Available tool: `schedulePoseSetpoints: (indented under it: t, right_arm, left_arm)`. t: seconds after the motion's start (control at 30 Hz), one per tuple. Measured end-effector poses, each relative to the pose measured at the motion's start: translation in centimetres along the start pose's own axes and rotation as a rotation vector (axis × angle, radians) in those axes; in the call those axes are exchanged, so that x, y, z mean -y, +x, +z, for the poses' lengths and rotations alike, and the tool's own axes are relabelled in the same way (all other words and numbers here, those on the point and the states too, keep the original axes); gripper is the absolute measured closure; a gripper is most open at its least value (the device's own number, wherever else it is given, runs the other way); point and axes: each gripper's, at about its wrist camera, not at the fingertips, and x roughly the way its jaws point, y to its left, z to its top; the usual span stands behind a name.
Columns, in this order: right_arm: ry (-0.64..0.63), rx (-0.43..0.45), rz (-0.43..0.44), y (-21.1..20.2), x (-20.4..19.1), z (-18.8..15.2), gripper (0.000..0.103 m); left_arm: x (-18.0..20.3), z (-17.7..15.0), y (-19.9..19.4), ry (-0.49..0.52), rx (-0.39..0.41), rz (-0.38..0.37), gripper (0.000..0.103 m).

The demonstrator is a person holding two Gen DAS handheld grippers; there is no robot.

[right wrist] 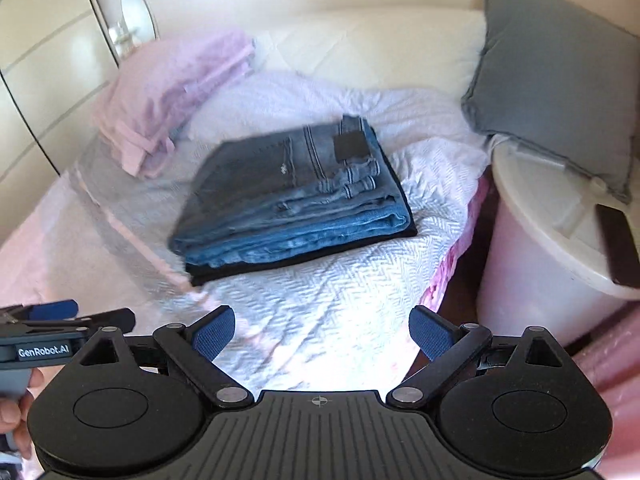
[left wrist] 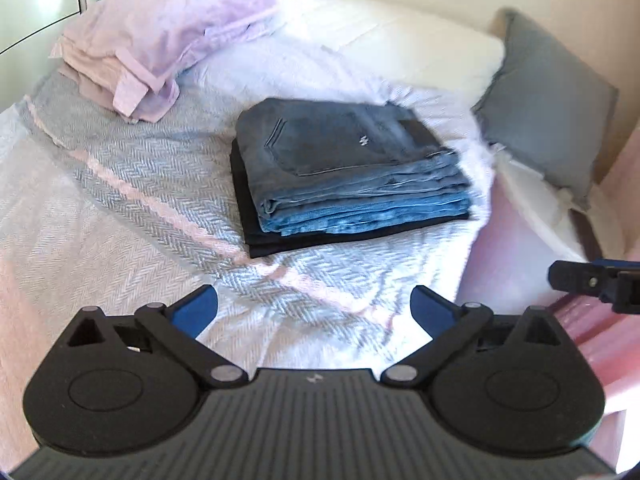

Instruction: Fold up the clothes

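A stack of folded jeans (left wrist: 344,168) lies on the bed, grey-blue pair on top, lighter blue below, a black garment at the bottom. It also shows in the right wrist view (right wrist: 296,200). A pile of folded pink and lilac clothes (left wrist: 156,44) sits at the back left, also in the right wrist view (right wrist: 168,100). My left gripper (left wrist: 314,312) is open and empty, held short of the jeans. My right gripper (right wrist: 322,336) is open and empty, also short of the stack. Each gripper shows at the edge of the other's view.
The bed has a white and grey herringbone cover (left wrist: 132,208). A white pillow (left wrist: 412,48) and a grey cushion (right wrist: 560,80) are at the head. A white round side table (right wrist: 560,240) with a dark flat object stands right of the bed. A wardrobe (right wrist: 44,80) is on the left.
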Motion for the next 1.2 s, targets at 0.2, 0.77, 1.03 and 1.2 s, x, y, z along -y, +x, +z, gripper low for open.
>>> schedulePoseSetpoints:
  t: [0.2, 0.77, 1.03, 1.2]
  right_arm:
    - [0.013, 0.059, -0.015, -6.3, -2.8, -2.2, 0.007]
    - [-0.028, 0.07, -0.005, -13.3, -5.5, -2.4, 0.007]
    - [-0.081, 0.041, 0.025, -12.3, -5.0, -0.6, 0.007]
    - [-0.098, 0.027, 0.033, -11.6, -4.3, 0.2, 0.007]
  left_arm:
    - [0.5, -1.1, -6.2, -0.012, 0.059, -0.02, 0.002]
    - [1.3, -0.5, -14.4, -0.071, 0.126, 0.0, 0.002]
    - [2.3, 0.4, -13.3, -0.089, 0.102, 0.048, 0.002]
    - [2.9, 0.7, -12.9, -0.092, 0.097, 0.062, 0.002]
